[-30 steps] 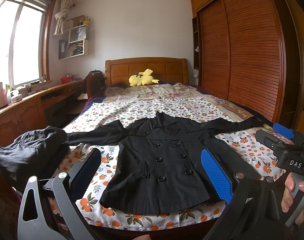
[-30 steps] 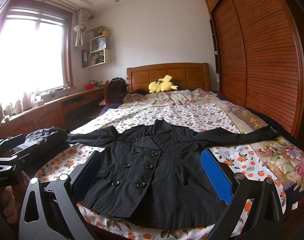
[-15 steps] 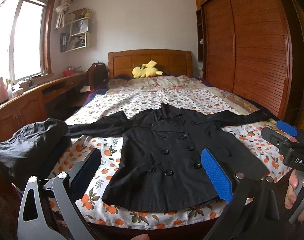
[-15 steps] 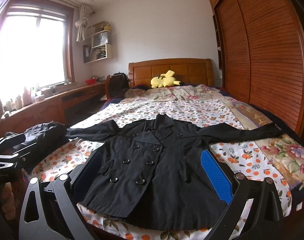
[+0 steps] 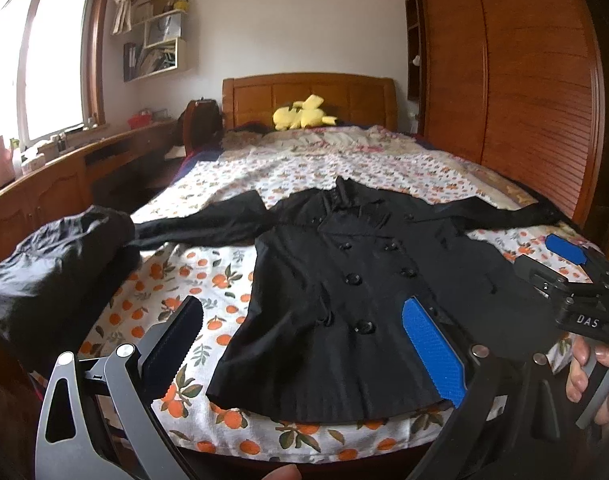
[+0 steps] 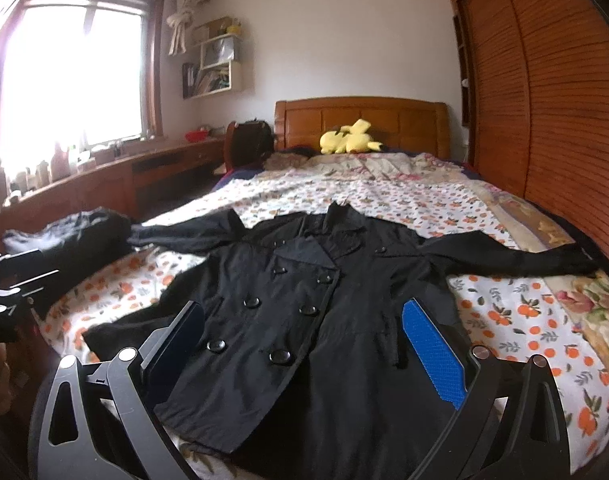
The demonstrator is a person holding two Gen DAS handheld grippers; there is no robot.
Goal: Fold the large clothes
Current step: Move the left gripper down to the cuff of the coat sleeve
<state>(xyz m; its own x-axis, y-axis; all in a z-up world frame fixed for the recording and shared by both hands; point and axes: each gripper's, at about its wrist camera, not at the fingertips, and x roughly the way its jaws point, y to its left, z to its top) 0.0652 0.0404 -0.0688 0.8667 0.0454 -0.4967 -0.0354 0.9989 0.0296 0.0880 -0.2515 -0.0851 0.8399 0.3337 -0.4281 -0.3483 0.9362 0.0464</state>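
A black double-breasted coat (image 5: 344, 280) (image 6: 304, 300) lies face up on the bed, both sleeves spread out sideways, hem toward me. My left gripper (image 5: 304, 340) hovers open above the bed's near edge, over the coat's lower left hem, with nothing between its fingers. Just as empty, my right gripper (image 6: 304, 340) stands open low over the coat's lower front. The right gripper's body (image 5: 576, 292) shows at the right of the left wrist view, held by a hand (image 5: 596, 376).
A pile of dark folded clothes (image 5: 52, 264) sits at the bed's left corner. The orange-print sheet (image 5: 176, 280) covers the bed; a yellow plush toy (image 5: 300, 114) lies by the headboard. A wooden desk (image 5: 64, 176) runs along the left, a slatted wardrobe (image 5: 524, 100) along the right.
Both grippers have come lower and closer to the coat, which now looms larger in both views. The coat itself has not moved.
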